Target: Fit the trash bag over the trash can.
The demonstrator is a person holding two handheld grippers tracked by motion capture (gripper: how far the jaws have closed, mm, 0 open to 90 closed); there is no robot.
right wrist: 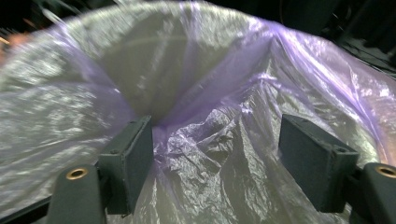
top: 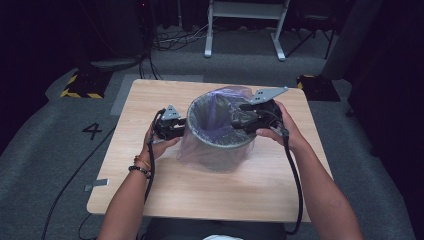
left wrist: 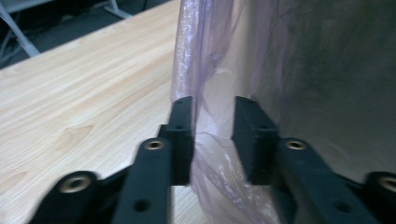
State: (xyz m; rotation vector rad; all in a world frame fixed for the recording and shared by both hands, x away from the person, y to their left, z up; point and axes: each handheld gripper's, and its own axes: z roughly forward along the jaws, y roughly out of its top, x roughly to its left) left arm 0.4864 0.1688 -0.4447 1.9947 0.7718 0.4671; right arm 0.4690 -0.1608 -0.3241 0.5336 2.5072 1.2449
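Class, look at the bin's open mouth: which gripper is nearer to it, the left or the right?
Right. The right gripper sits over the rim of the bin, jaws open above the bag. The left gripper is lower, outside the wall, jaws around loose bag film.

Translucent purple bag (top: pixel 216 107), seemingly grey bin (top: pixel 220 150), light woodgrain table (top: pixel 210 190).

2 grippers (top: pixel 172 125) (top: pixel 250 117) flank the bag-lined bin (top: pixel 220 131) on the table (top: pixel 150 95).
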